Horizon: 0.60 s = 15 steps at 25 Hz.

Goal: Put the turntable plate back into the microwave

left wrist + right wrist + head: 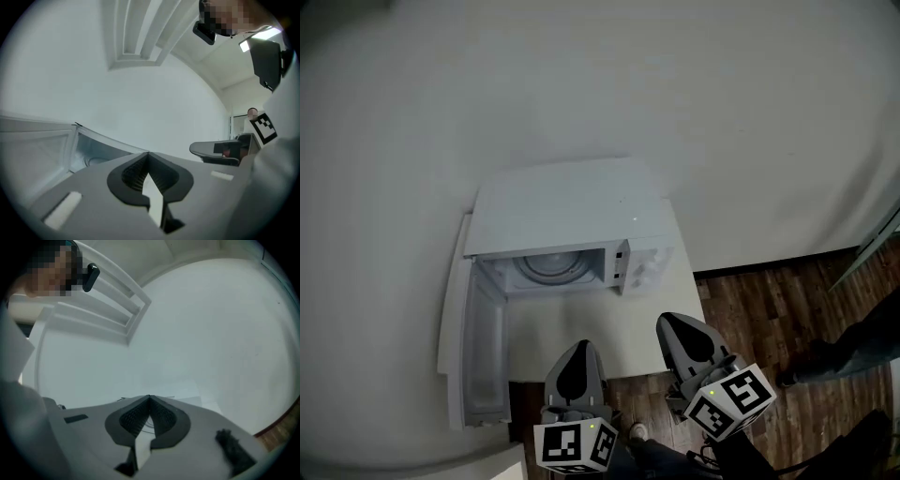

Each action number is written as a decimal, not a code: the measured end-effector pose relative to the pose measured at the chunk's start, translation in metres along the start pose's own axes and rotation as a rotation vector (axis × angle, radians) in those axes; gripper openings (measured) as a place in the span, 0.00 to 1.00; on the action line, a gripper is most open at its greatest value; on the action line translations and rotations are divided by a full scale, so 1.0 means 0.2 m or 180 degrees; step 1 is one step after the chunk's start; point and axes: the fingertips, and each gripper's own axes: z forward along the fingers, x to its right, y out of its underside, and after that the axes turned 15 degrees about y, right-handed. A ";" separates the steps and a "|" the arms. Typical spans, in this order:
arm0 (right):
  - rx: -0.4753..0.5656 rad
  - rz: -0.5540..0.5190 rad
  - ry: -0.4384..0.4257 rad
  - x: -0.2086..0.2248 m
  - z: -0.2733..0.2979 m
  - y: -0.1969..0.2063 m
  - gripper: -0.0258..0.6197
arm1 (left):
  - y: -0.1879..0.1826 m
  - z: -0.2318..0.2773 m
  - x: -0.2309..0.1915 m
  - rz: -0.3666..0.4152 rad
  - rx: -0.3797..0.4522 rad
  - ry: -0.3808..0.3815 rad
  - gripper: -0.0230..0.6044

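1. Left gripper view looks right at the left tongs (148,153). The two jaws are pressed together at the tips, and nothing is between them.
2. The right gripper view shows the same for the right tongs (149,397). The jaws are together and hold nothing.
3. In the head view the left tongs (581,345) and the right tongs (664,321) are side by side by the front edge of the table (623,330). Both point at the microwave (572,202). Neither one touches it.
4. Each pair of tongs has a cube with black and white squares at its back end. The left cube (574,445) and the right cube (731,401) are both at the bottom of the head view.
5. The microwave is white and stands on the table, just past the tips of the tongs. Its door (478,347) is swung wide open to the left.
6. The turntable plate (551,267) is round and lies flat on the floor inside the microwave. It is well apart from both tongs.
7. The table is white. A bare patch of it shows between the microwave and the tongs.
8. A big plain white wall (581,75) rises behind the microwave.
9. The floor (769,300) is dark wood and shows to the right of the table.
10. A person's legs (839,356) in dark trousers stand on that floor at the far right.
11. In the left gripper view a bright ceiling light (257,38) shines at the top right.
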 end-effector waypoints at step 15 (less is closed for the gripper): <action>0.0337 0.0074 0.0166 0.03 -0.23 -0.14 0.05 | -0.24 0.06 0.25 0.0536 -0.0144 0.0315 0.04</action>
